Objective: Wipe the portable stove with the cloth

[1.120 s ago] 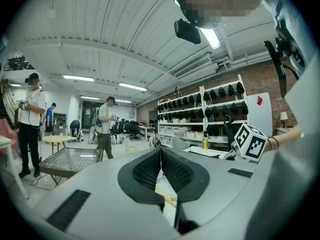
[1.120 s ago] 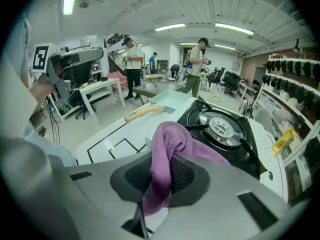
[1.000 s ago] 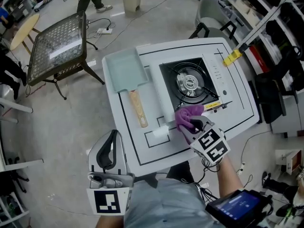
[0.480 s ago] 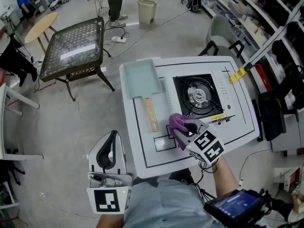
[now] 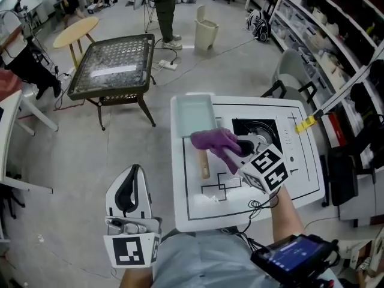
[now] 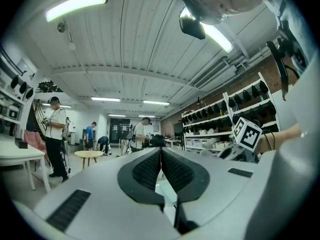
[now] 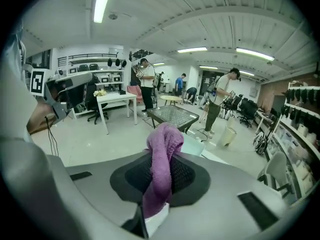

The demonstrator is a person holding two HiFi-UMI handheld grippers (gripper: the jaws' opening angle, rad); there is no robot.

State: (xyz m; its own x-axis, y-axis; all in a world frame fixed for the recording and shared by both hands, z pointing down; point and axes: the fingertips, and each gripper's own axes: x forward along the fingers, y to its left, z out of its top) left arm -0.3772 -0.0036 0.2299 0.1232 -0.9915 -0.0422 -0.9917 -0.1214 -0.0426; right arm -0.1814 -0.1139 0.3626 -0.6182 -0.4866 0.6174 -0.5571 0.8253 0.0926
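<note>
Purple cloth (image 7: 165, 139) clamped in jaws of right gripper (image 7: 161, 174), bunched past the tips, left gripper (image 6: 161, 158) closed, empty

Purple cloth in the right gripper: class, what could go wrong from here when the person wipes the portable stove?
1. The right gripper pinches only a narrow fold of the cloth. The rest flops loose, so it might slip out under wiping pressure.
2. In the head view the cloth hangs over the pan beside the stove. Its loose end could drag across the pan and nudge it.
3. The burner may snag the fabric.
</note>
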